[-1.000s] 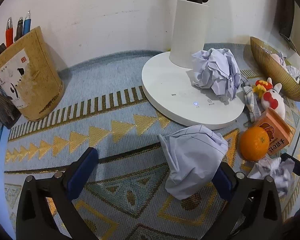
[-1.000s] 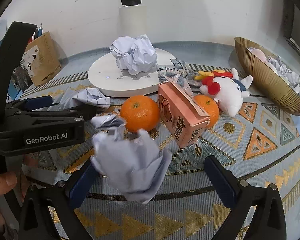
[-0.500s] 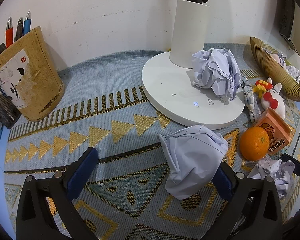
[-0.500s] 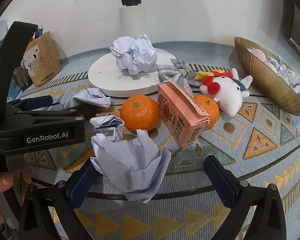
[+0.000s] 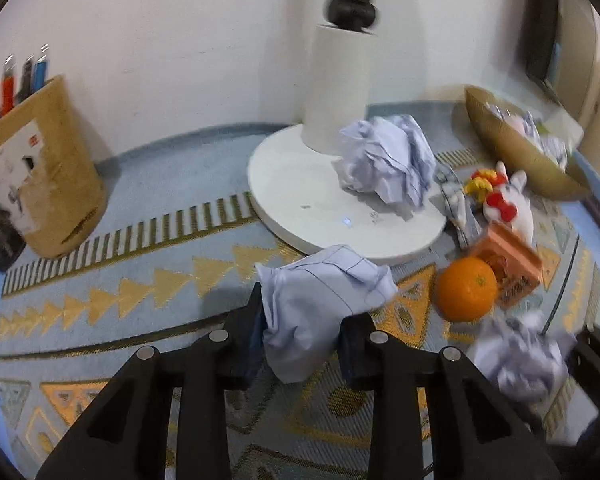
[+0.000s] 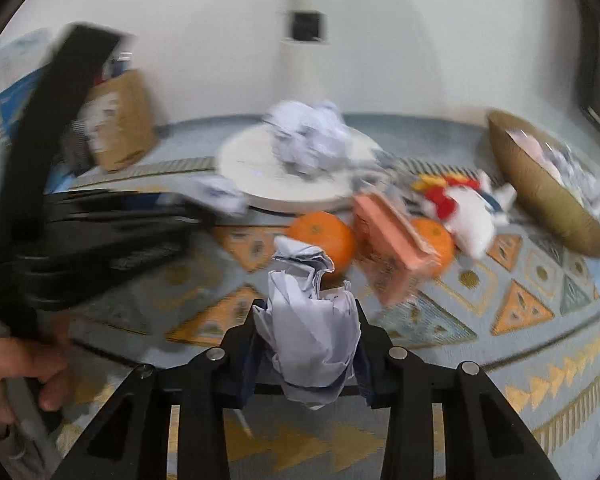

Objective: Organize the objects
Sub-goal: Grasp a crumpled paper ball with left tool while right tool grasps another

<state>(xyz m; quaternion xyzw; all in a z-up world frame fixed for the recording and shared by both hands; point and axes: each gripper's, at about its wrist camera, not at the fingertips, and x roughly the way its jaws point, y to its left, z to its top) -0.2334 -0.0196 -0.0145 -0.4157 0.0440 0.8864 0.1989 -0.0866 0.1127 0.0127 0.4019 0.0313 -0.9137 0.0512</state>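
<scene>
I have each gripper, left [image 5: 300,336] and right [image 6: 306,348], clamped on its own crumpled paper ball [image 5: 320,308] [image 6: 312,332] just above the patterned mat [image 5: 140,280], and the springy paper may slip free before reaching the gold bowl [image 6: 540,196].

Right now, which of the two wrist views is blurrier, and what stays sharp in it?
Right wrist view: heavy motion smear over oranges, plush toy and bowl; only the clamped paper wad stays crisp. Left wrist view: milder blur, its paper ball clear.
</scene>
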